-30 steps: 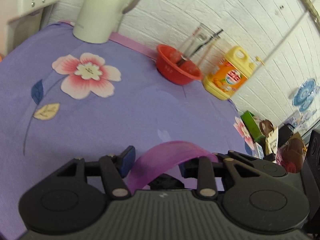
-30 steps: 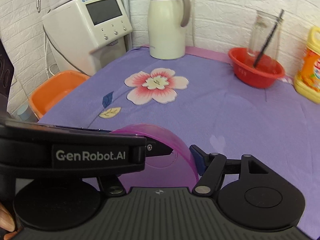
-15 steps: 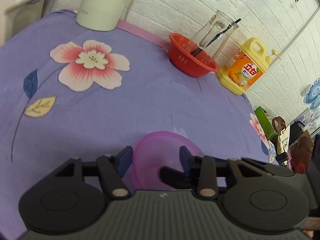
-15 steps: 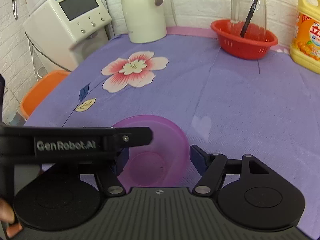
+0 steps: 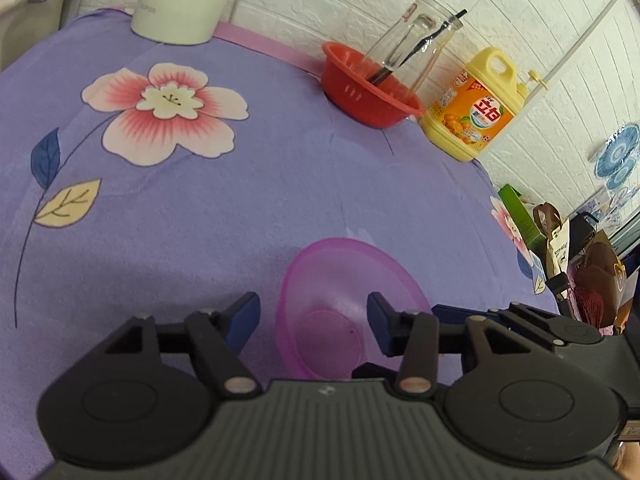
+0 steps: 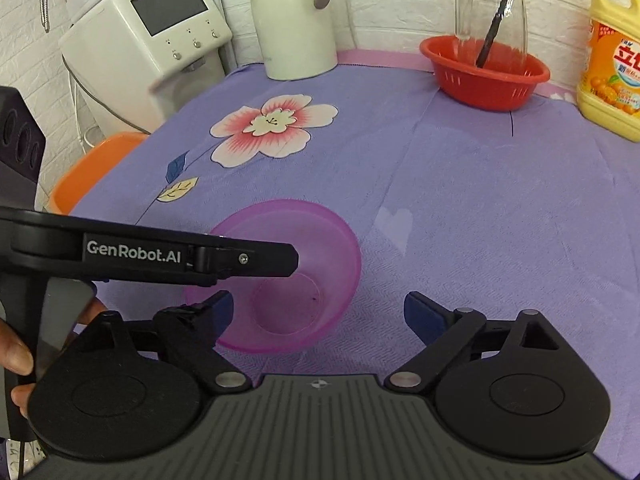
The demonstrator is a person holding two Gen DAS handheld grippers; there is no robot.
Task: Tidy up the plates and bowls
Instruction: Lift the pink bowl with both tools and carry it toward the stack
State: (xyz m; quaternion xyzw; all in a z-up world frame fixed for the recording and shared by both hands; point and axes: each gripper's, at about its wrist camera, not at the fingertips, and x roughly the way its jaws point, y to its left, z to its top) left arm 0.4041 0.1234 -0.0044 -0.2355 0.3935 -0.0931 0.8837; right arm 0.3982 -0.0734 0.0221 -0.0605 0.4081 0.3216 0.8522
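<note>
A translucent purple bowl (image 5: 340,280) (image 6: 304,240) rests upright on the purple flowered cloth, near the table's front. My left gripper (image 5: 312,316) straddles the bowl's left wall, one pad outside it and one inside. Its jaws are opening and neither pad presses on the rim. In the right wrist view one left finger (image 6: 240,258) reaches across above the bowl. My right gripper (image 6: 320,312) stands open and wide just in front of the bowl, its left pad at the near rim and not gripping. A right finger (image 5: 456,312) shows beside the bowl in the left wrist view.
At the back stand a white jug (image 6: 292,20), a red basket (image 6: 484,72) holding a glass bottle and a black stick, and a yellow detergent bottle (image 6: 612,64). A white dispenser (image 6: 152,40) and an orange basin (image 6: 92,172) sit off the left edge. Bags (image 5: 584,272) hang right.
The bowl, held tilted by its rim in the left gripper, now lies flat on the cloth. The left jaws have spread off the rim. Both grippers sank lower.
</note>
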